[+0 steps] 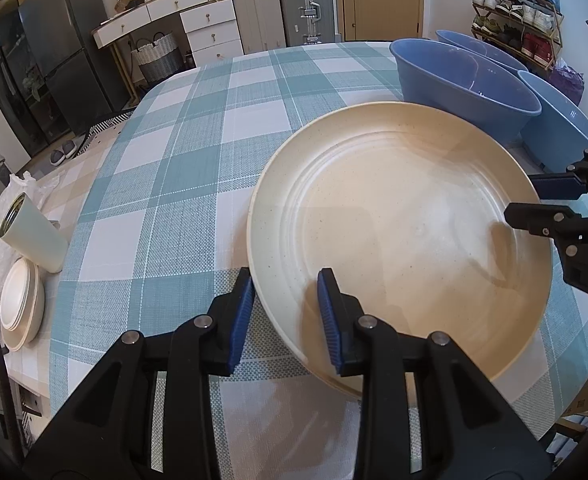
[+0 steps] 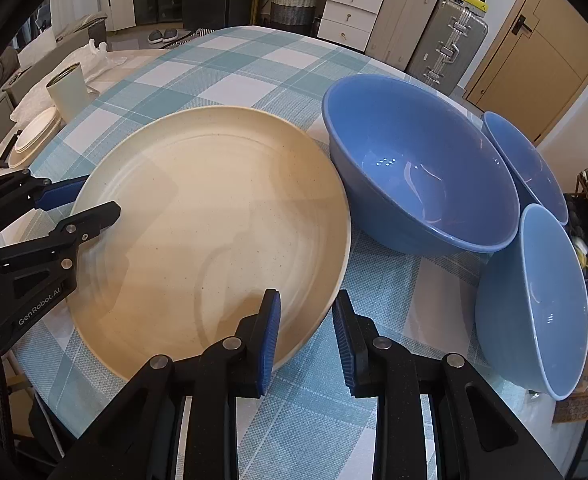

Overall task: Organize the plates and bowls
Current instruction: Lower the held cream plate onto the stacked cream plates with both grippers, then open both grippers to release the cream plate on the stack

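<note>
A large cream plate (image 1: 406, 216) (image 2: 213, 216) lies on the checked tablecloth (image 1: 165, 168). My left gripper (image 1: 285, 280) is shut on the plate's near-left rim, one blue pad outside the wall and one inside. It also shows in the right wrist view as the left gripper (image 2: 93, 198) clamped on the left rim. My right gripper (image 2: 306, 298) is shut on the opposite rim, and the left wrist view shows this right gripper (image 1: 524, 196) at the plate's right edge. Three blue bowls stand beside the plate: a big one (image 2: 418, 168) (image 1: 466, 80), one behind (image 2: 526, 164) and one leaning at the right (image 2: 534, 300).
A stack of white plates (image 1: 21, 304) (image 2: 33, 136) and a pale tumbler (image 1: 29, 232) (image 2: 67, 92) sit at the table's left edge, near a crumpled white bag (image 1: 25, 182). Open tablecloth stretches behind the plate. Drawers, suitcases and a shoe rack stand beyond the table.
</note>
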